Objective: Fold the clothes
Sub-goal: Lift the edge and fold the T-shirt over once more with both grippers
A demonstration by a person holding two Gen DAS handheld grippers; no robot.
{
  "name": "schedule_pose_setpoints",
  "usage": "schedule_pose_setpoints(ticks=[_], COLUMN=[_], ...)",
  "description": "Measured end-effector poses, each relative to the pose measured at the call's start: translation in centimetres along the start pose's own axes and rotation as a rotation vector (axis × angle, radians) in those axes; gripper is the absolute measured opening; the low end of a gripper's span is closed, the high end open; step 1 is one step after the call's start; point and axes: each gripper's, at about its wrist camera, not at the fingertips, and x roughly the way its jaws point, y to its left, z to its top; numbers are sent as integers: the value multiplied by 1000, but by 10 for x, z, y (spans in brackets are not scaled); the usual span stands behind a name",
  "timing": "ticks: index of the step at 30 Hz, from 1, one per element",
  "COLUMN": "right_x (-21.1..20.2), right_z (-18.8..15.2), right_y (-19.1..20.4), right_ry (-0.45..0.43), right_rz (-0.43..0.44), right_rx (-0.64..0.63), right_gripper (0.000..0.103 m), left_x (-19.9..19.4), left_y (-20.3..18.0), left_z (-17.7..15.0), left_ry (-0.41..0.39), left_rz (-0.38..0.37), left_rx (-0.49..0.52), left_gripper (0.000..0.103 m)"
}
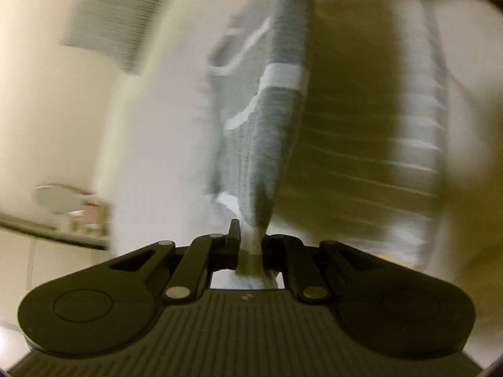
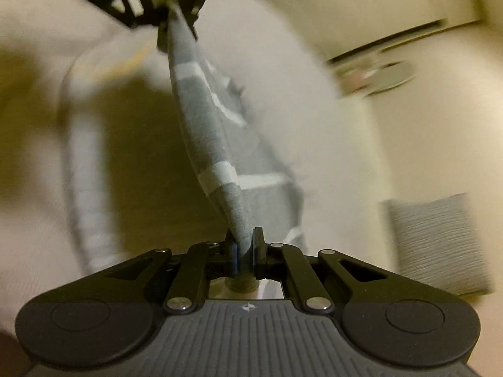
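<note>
Gripping one end of a grey garment with white stripes point(image 1: 276, 132), the left gripper point(image 1: 251, 245) has its jaws closed tight on a bunched white edge of the cloth. Right gripper point(image 2: 246, 248) is clamped on the opposite end of the same garment; grey fabric is pinched between its blue-edged pads point(image 2: 234, 257). The garment runs stretched and slightly sagging between the two tools, raised clear of the cream surface point(image 2: 345, 157) behind it, and throws a dark shadow point(image 1: 355, 72) onto that surface.

Right wrist view: the left gripper shows at far top, holding the cloth's far end. Heavy motion blur in both views; surroundings are hard to read. A grey ribbed rectangular item point(image 2: 437, 245) lies to the right, well apart from the garment. A round grey blurred object point(image 2: 389, 77) sits far right; cannot tell what it is. A pale striped band point(image 1: 424, 144) curves along the shadow's right edge.
</note>
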Motion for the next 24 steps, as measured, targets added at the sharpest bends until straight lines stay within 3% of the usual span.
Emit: schedule_pose_setpoints(ticks=[2, 6, 9, 11, 14, 16, 24], right_x=[13, 12, 3, 3, 3, 4, -22], right_z=[-8, -19, -32, -35, -39, -40, -40], right_y=[15, 26, 30, 32, 36, 38, 37], right_ry=[14, 10, 19, 13, 10, 15, 16], right_rz=[24, 22, 22, 27, 38, 53, 45], right_rx=[13, 29, 28, 26, 18, 15, 90], right_gripper=[4, 19, 21, 21, 16, 0, 0], left_x=[13, 7, 0, -1, -5, -3, -16], left_y=[-23, -37, -39, -36, -37, -40, -49], left_z=[-6, -35, -41, -44, -51, -51, -68], left_ry=[19, 5, -16, -36, -55, -67, -110], left_rz=[-31, 6, 30, 48, 54, 47, 52], left_rx=[-4, -6, 30, 52, 64, 79, 51], left_gripper=[8, 15, 25, 26, 23, 11, 7])
